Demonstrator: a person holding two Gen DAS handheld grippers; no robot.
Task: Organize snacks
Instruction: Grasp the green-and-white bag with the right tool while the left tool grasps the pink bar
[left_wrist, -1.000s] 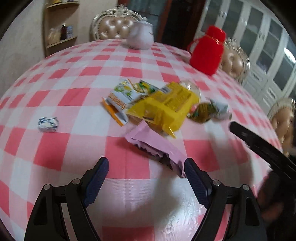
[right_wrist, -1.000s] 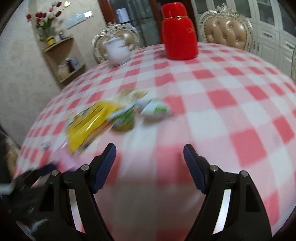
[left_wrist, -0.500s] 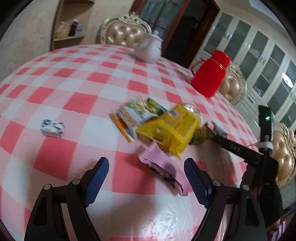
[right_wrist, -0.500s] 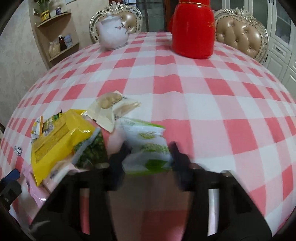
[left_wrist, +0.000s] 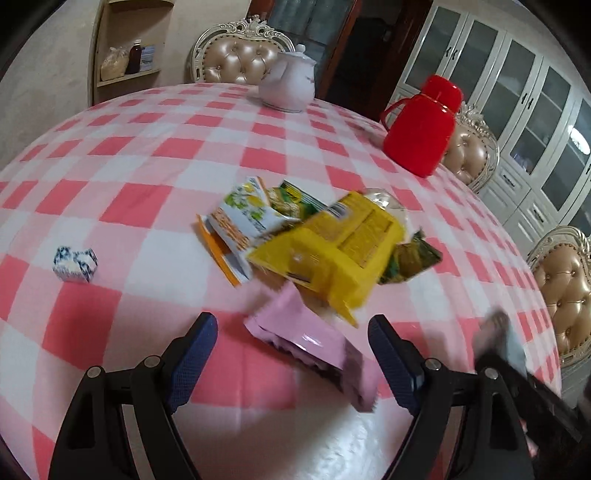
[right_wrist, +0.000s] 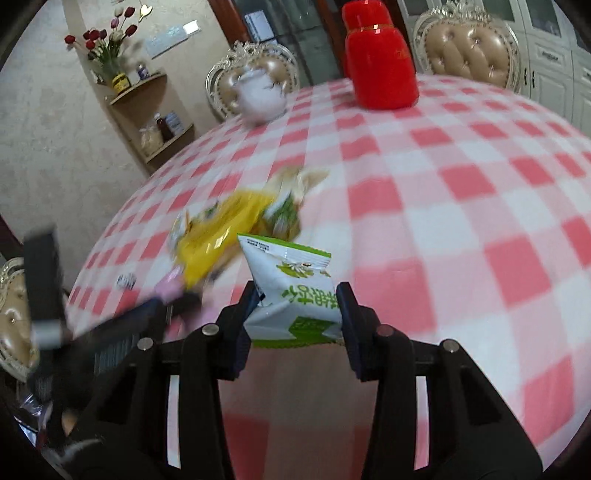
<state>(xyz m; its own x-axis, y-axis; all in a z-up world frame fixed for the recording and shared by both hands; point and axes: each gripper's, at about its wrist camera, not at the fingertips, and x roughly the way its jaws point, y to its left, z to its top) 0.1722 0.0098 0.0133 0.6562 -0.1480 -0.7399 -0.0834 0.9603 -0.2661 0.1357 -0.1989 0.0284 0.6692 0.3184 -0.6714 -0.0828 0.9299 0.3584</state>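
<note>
1. Pink-and-white checked cloth covers the round desk (left_wrist: 155, 155); a heap of snack packets lies near its middle, and the yellow packet (left_wrist: 332, 251) on top of that heap serves as the landmark.
2. Left gripper (left_wrist: 291, 354) stands wide with nothing pressed between its blue pads; it hangs over the desk on the near side of the yellow packet.
3. Pink packet (left_wrist: 310, 343) lies flat on the cloth just in front of the yellow packet, partly between the left gripper's fingers but apart from both.
4. Right gripper (right_wrist: 295, 314) is clamped on a white-and-green packet (right_wrist: 295, 291), both pads pressing its sides; the packet is lifted off the cloth, to the near right of the yellow packet.
5. White-and-orange packet (left_wrist: 243, 218) leans against the yellow packet's left side; a dark green packet (left_wrist: 410, 258) pokes out from under its right side.
6. Small blue-and-white wrapped piece (left_wrist: 75, 264) sits alone, well to the left of the yellow packet.
7. Red flask (left_wrist: 421, 125) stands beyond the yellow packet to the right; a white teapot (left_wrist: 288, 88) stands farther back, at the desk's far edge.
</note>
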